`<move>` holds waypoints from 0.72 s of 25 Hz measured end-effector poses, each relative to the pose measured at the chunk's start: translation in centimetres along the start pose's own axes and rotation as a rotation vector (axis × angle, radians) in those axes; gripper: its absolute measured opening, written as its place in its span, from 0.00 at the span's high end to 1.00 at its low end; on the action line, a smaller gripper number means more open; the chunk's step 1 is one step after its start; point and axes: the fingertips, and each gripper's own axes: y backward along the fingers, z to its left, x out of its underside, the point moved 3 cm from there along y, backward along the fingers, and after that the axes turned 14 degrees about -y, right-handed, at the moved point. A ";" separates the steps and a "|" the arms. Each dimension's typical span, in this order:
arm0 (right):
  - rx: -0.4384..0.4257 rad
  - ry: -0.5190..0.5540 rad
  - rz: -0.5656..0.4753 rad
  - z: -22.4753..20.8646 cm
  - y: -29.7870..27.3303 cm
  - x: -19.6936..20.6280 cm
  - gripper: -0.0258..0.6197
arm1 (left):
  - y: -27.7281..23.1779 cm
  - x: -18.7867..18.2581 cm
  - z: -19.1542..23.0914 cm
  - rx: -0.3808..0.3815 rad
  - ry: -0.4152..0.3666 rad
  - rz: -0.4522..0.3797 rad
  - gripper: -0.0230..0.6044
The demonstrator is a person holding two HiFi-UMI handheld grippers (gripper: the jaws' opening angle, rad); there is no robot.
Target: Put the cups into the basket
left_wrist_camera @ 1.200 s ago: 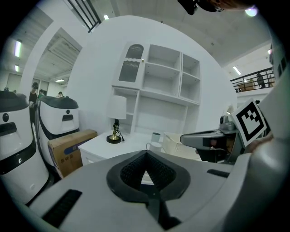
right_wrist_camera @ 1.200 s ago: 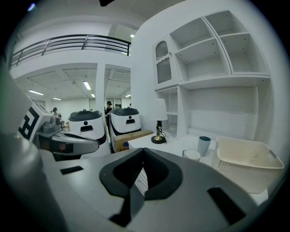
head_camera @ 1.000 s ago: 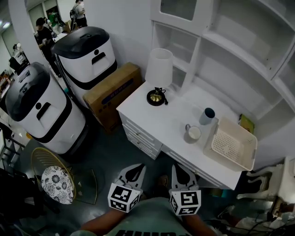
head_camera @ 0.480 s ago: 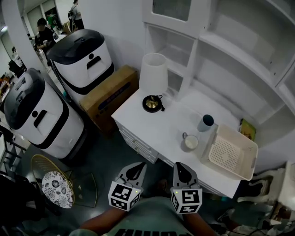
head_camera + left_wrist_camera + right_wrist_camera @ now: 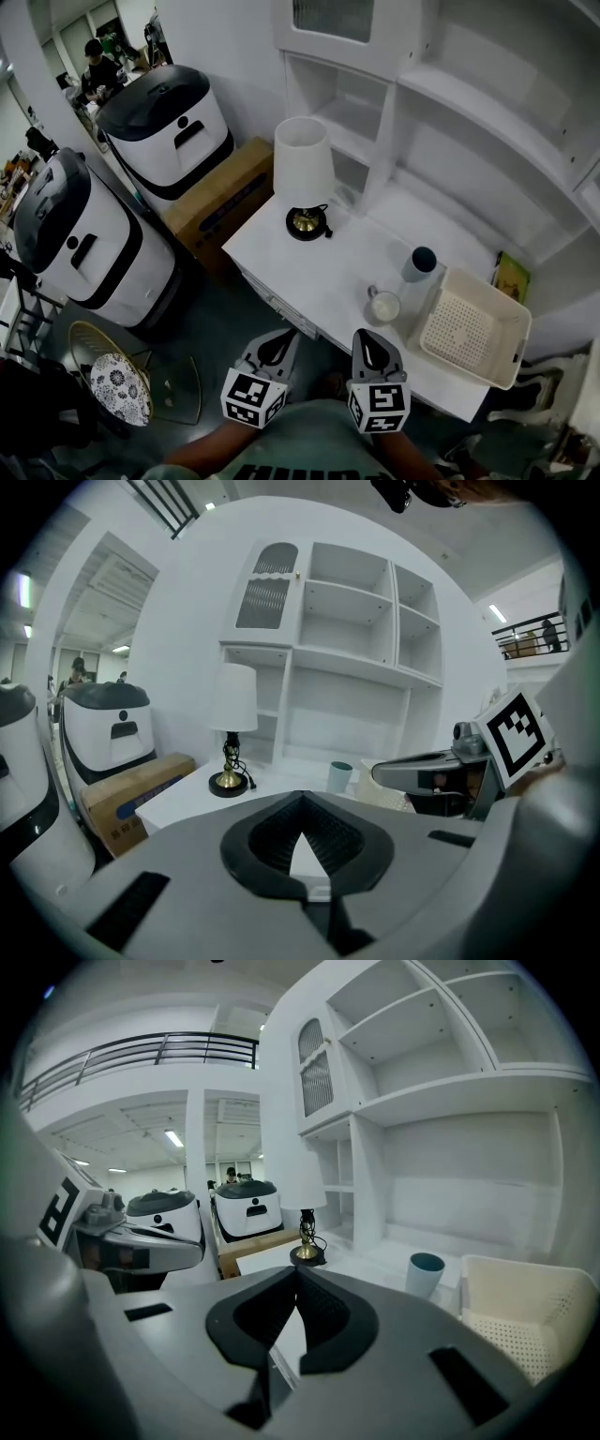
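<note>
Both our claws, the left claw (image 5: 284,336) and the right claw (image 5: 364,336), are clenched and empty, short of the desk (image 5: 319,258). The white mug (image 5: 384,306) stands upright at twelve o'clock from the nearer right claw. The tall cup (image 5: 420,264) is at one o'clock, beside the basket (image 5: 461,328).

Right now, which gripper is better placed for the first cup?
Right, likely: the right gripper sits nearer the mug, tall cup and basket than the left gripper. Both are shut and empty.
</note>
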 end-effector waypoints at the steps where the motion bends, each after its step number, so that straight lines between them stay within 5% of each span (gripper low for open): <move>1: -0.004 -0.001 -0.003 -0.4 -0.3 -0.2 0.94 | -0.5 -0.2 0.0 -0.004 -0.002 0.001 0.95; 18: 0.049 -0.035 0.001 -6.6 -2.3 -1.1 0.94 | -7.8 -2.0 -1.8 0.059 -0.042 0.025 0.95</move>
